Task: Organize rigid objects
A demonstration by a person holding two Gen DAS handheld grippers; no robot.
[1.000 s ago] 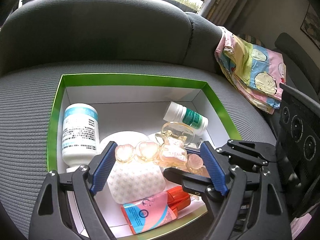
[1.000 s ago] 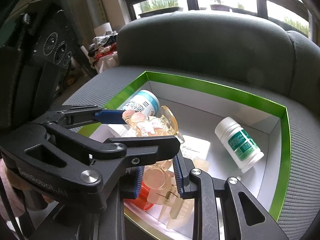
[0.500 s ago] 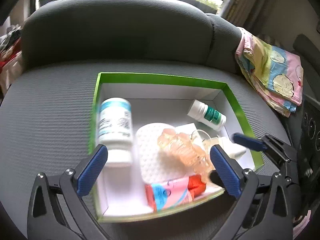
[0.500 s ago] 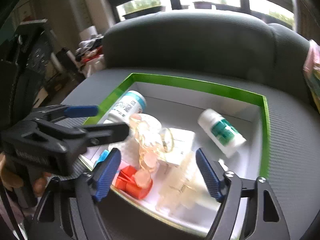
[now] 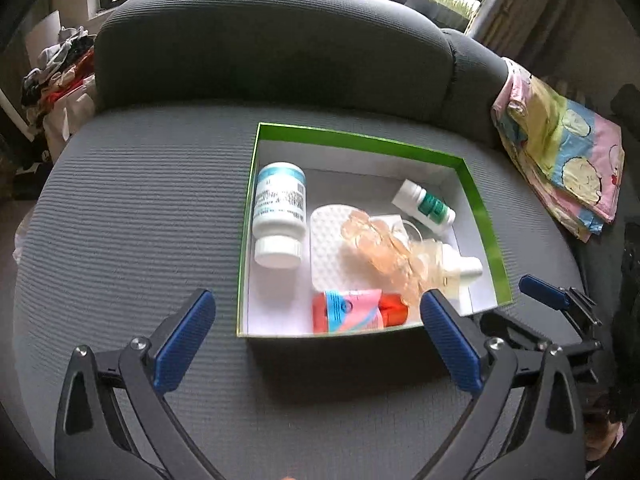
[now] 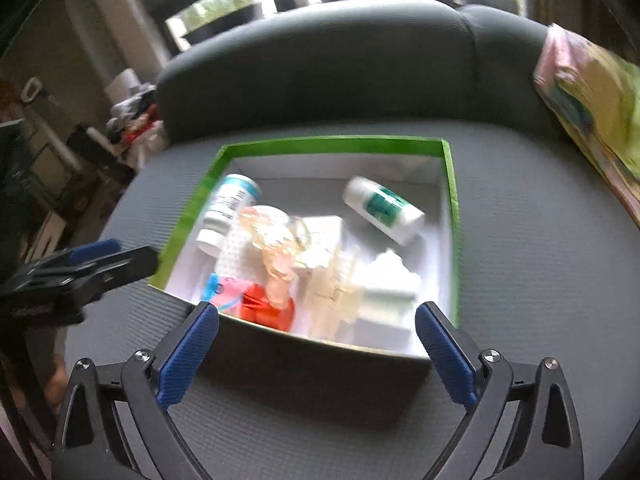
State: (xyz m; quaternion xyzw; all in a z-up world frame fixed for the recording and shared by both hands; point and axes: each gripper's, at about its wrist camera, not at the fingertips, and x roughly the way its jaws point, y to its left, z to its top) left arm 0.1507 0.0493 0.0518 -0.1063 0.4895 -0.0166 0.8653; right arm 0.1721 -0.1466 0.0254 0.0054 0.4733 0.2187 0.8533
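A green-rimmed white box sits on the grey seat. In it lie a big white pill bottle, a small green-label bottle, a white pad, a clear peach bear-shaped piece, a pink-and-red tube and a clear hair claw. My left gripper is open and empty, in front of the box. My right gripper is open and empty, at the box's near edge. The right gripper also shows in the left view.
The grey seat backrest rises behind the box. A pastel patterned cloth lies to the right. Clutter of clothes sits beyond the seat's left edge. The left gripper shows at the left of the right wrist view.
Both grippers have opened and pulled back from the box. The peach bear-shaped piece, held over the box a second ago, now lies inside on the white pad.
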